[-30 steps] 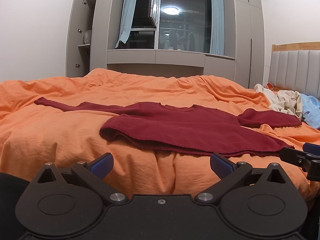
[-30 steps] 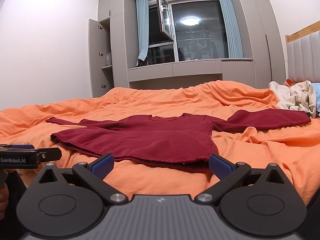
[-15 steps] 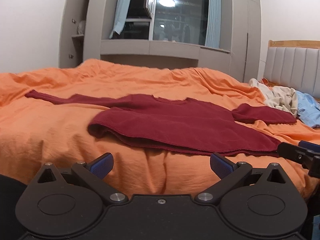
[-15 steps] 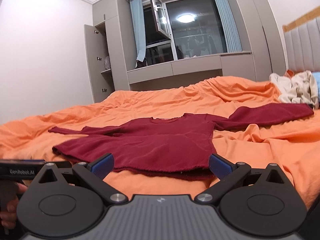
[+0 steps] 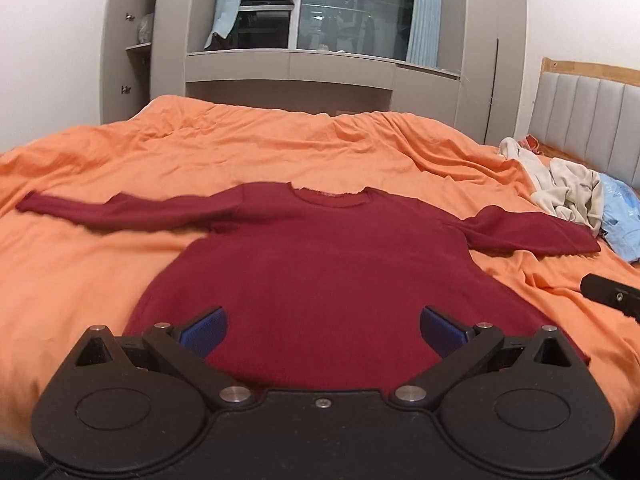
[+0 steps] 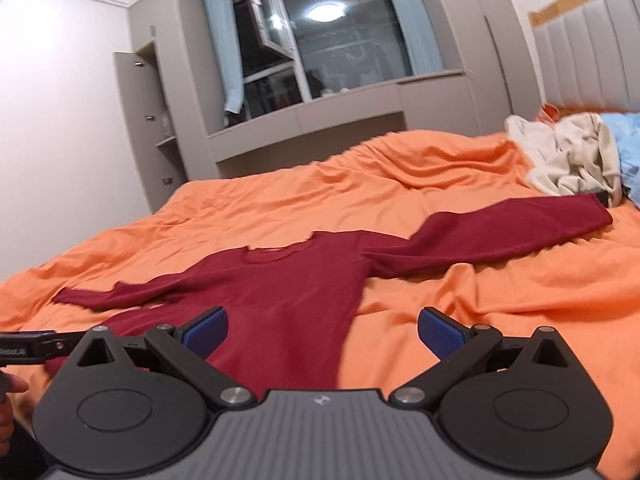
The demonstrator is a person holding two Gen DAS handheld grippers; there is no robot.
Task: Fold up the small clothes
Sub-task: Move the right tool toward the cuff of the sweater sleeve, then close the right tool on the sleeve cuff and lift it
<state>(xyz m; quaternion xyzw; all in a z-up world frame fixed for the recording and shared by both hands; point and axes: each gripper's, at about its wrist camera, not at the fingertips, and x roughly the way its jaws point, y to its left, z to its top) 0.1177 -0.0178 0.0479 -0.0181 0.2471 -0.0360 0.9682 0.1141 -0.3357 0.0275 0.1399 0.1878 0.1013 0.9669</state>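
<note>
A dark red long-sleeved top point(image 5: 328, 264) lies flat on the orange bedcover point(image 5: 280, 152), sleeves spread left and right, neck away from me. It also shows in the right wrist view point(image 6: 280, 300). My left gripper point(image 5: 322, 326) is open and empty, above the top's near hem. My right gripper point(image 6: 322, 326) is open and empty, over the top's right hem corner and the bedcover point(image 6: 500, 300) beside it. The other gripper's tip shows at the right edge of the left wrist view point(image 5: 612, 294) and at the left edge of the right wrist view point(image 6: 32, 346).
A pile of cream and light blue clothes point(image 5: 576, 200) lies at the far right by the padded headboard point(image 5: 592, 116); it also shows in the right wrist view point(image 6: 572, 156). Grey cupboards and a window point(image 5: 344, 12) stand beyond the bed.
Both grippers have risen and moved forward over the top's near hem, now looking down on it. The right view has tilted. Both stay open.
</note>
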